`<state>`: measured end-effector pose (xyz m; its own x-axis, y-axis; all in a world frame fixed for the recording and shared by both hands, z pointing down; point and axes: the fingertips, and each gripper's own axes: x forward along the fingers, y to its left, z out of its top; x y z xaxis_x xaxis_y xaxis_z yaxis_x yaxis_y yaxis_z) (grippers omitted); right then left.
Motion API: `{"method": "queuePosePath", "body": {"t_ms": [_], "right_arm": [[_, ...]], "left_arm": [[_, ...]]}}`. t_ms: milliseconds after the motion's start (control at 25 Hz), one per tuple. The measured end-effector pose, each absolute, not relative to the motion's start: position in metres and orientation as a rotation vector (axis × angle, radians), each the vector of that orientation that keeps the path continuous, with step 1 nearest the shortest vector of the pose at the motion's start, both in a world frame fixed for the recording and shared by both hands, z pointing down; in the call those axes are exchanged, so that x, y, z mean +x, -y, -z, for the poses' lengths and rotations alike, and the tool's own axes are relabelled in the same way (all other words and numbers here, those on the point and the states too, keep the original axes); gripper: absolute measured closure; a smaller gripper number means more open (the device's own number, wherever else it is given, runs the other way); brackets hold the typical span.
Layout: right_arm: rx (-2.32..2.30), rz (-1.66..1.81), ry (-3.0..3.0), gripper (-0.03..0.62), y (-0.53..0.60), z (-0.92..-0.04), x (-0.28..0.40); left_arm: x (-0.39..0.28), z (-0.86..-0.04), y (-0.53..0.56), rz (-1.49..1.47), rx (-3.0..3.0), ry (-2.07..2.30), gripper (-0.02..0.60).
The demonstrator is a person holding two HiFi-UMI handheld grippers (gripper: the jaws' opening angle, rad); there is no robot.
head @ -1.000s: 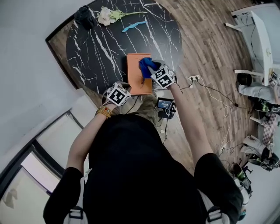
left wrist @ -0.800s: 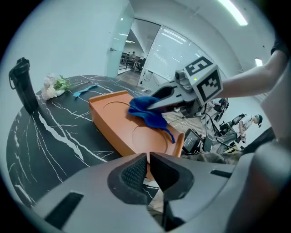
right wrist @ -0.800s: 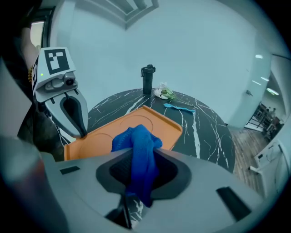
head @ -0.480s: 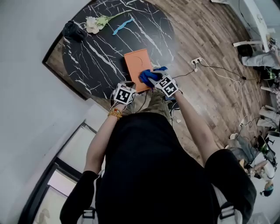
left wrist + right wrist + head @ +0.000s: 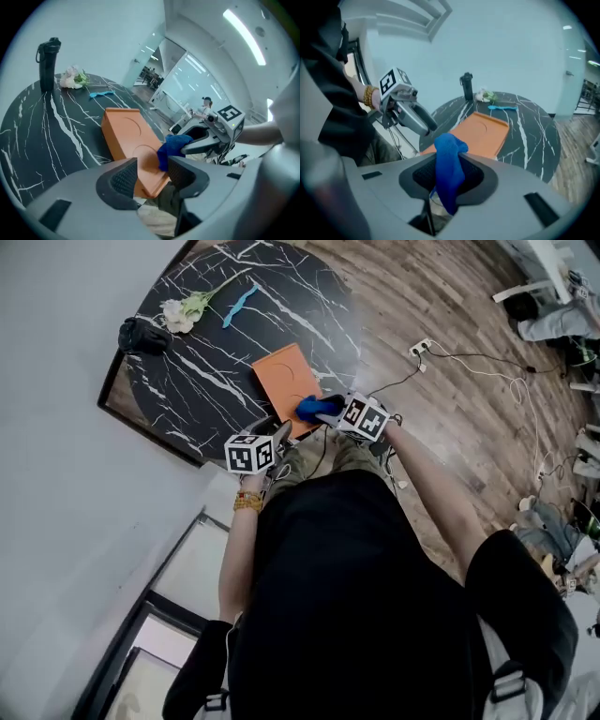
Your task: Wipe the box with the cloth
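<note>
Currently, both hands angle their grippers downward over the near edge of the worktop point(image 5: 211, 352). The left gripper point(image 5: 152, 169) has just been opening its jaws; they stand apart, clamping nothing. The right gripper point(image 5: 447, 174) pinches one blue cloth point(image 5: 449, 159) at the near end of one orange box point(image 5: 284, 379), which lies flat on the worktop.

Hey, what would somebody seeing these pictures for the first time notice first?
Probably the bright orange box, lying flat near the close edge of the black marble table. Next comes the blue cloth, pinched in the right gripper by the box's near end. The left gripper is beside it; its jaws have just been opening, with nothing gripped between them.
</note>
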<state>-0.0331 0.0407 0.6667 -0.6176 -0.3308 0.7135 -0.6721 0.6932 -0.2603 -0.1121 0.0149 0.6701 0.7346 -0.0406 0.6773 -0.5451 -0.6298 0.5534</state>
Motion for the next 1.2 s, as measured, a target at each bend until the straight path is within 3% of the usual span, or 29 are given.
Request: {"method": "queuePosePath", "body": {"t_ms": [200,560,600,640,720,760,920,1040,1200], "right_arm": [[0.984,-0.915,2.724,0.510,0.007,-0.560,-0.026],[0.581,-1.107,2.855,0.510,0.009,-0.540,-0.047],[0.548,-1.102,2.849,0.510,0.008,-0.542,-0.047],[0.533,-1.084,2.840,0.510,0.008,-0.546,-0.044],[0.523,-1.032,2.815,0.507,0.006,-0.553,-0.034],[0.499,-1.000,2.805,0.496,0.004,-0.556,-0.028],[0.304,-0.689,2.740,0.488,-0.029,-0.573,0.005],[0.317,-0.092,2.546,0.476,-0.030,-0.597,0.043],[0.198,0.459,2.415,0.373,-0.034,-0.597,0.045]], "left_arm": [[-0.086,-0.604,-0.018,-0.453,2.101,0.308,0.325],[-0.030,-0.589,-0.013,-0.626,2.343,0.490,0.306],[-0.027,-0.589,-0.009,-0.614,2.343,0.540,0.341],[-0.027,-0.588,-0.006,-0.598,2.339,0.597,0.426],[-0.029,-0.587,-0.001,-0.568,2.329,0.709,0.514],[-0.028,-0.587,-0.001,-0.559,2.328,0.751,0.527],[-0.022,-0.590,-0.017,-0.598,2.307,0.839,0.535],[-0.026,-0.591,-0.015,-0.602,2.243,0.895,0.535],[-0.026,-0.598,-0.020,-0.605,2.187,0.886,0.535]]}}
